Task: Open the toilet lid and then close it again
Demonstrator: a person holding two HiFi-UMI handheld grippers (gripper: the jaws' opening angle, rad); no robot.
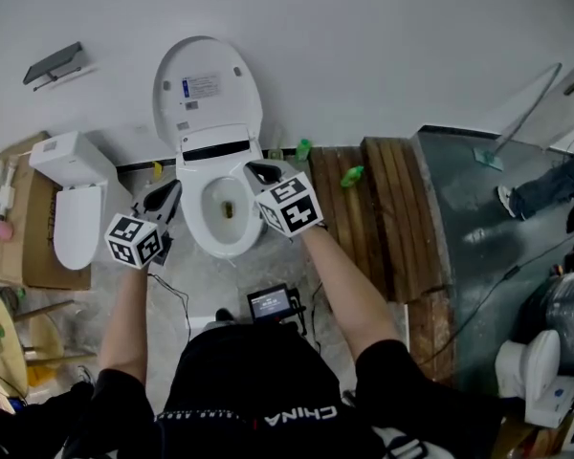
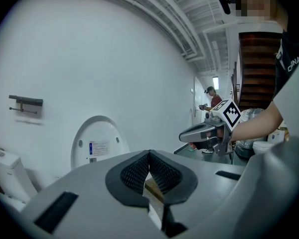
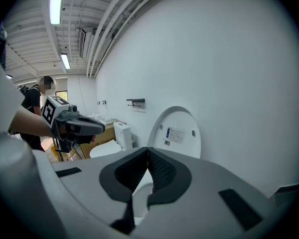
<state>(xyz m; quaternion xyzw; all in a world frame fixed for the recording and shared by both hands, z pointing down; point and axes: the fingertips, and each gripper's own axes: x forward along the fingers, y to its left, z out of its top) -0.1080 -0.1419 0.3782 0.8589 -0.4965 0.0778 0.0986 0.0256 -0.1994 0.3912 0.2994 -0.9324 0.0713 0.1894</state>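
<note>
White toilet lid [image 1: 208, 89] raised (one); two hand-held grippers [image 1: 167, 197] [image 1: 259, 171] closed.

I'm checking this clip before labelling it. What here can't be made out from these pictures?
1. Print on the label on the raised lid: too small in every view.
2. Toilet bowl: hidden in the left gripper view behind the left gripper and its own body.
3. Whether the right gripper touches the seat: the head view looks down from above, giving no height.
</note>
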